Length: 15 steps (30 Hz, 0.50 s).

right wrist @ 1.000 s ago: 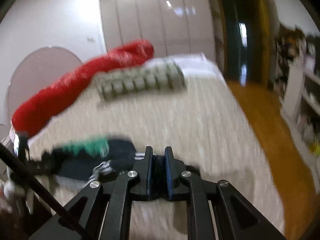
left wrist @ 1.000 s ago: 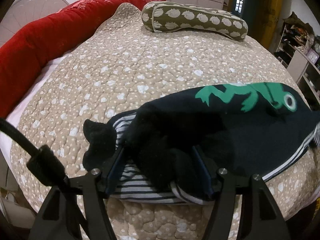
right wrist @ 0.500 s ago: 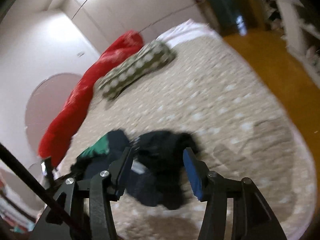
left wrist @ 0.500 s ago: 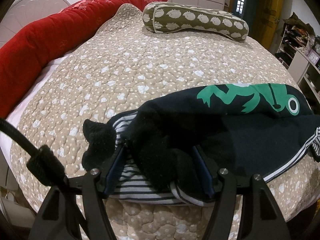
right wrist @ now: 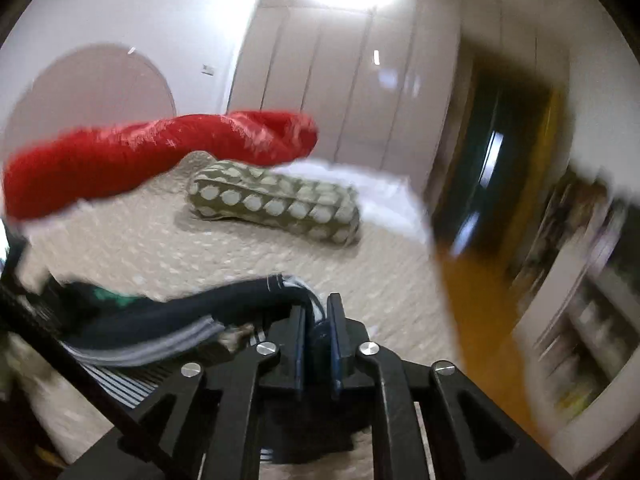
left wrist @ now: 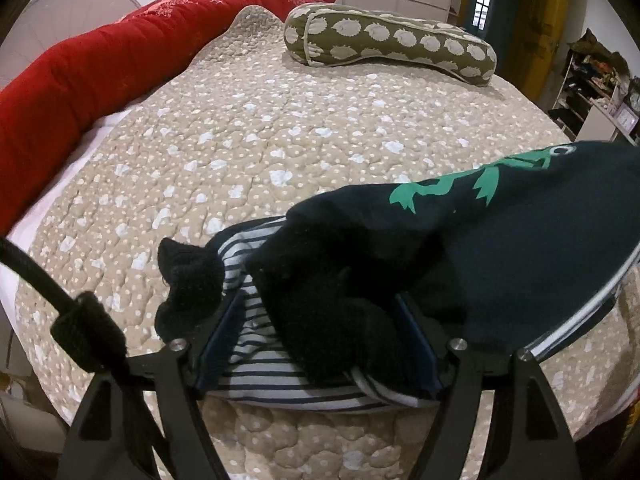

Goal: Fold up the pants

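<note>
Beige quilted bedding fills most of your left wrist view, with open room across its middle and upper left. Along the upper left edge runs the long red bolster, and the olive patterned pillow lies across the top; both are well apart from your work. A cluttered shelf stands past the bed's right edge. The dark pants, green print up and striped lining showing, lie at lower centre and right. Your left gripper straddles their bunched end, jaws spread wide and lately widening, pads not pressing. In the blurred right wrist view your right gripper has just clamped shut on the pants' far edge.
</note>
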Each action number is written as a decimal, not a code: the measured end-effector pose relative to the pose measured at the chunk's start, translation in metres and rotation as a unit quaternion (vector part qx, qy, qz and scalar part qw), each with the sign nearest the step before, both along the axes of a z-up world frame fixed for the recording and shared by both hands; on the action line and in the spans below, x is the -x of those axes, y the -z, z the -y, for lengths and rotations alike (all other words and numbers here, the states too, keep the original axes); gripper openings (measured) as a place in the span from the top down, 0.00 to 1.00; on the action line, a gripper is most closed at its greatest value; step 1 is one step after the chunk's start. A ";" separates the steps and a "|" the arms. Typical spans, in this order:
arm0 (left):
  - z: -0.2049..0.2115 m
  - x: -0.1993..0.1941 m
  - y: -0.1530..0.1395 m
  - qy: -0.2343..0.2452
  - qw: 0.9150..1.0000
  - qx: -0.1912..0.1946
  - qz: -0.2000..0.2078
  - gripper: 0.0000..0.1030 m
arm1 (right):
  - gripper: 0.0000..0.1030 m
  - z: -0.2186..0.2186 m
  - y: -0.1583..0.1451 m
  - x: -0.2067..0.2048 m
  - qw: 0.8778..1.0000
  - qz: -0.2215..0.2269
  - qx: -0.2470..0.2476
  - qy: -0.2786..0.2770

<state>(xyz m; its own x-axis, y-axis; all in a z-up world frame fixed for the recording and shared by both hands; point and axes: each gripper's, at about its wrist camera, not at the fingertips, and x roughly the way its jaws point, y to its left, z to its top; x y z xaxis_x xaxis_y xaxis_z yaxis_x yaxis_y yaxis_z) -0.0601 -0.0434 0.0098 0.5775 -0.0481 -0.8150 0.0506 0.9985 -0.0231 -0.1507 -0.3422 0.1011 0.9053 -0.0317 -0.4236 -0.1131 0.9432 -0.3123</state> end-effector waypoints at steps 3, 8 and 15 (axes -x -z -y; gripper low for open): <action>-0.001 0.000 0.000 0.002 1.000 0.001 0.002 0.27 | 0.90 0.006 0.047 0.014 0.996 -0.094 0.005 0.002; -0.003 0.000 0.000 0.003 1.000 0.003 0.002 0.27 | 0.58 0.050 0.059 0.042 0.983 -0.158 -0.082 0.037; -0.001 0.000 0.000 0.001 1.000 0.003 0.005 0.26 | 0.55 0.117 0.034 0.027 0.931 -0.166 -0.315 0.082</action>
<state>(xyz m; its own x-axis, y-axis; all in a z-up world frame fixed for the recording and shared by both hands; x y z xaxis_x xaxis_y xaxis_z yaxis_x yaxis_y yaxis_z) -0.0597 -0.0420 0.0094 0.5848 -0.0538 -0.8094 0.0527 0.9982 -0.0283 -0.1772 -0.4593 0.0674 0.7258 0.1925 -0.6604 0.0562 0.9402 0.3358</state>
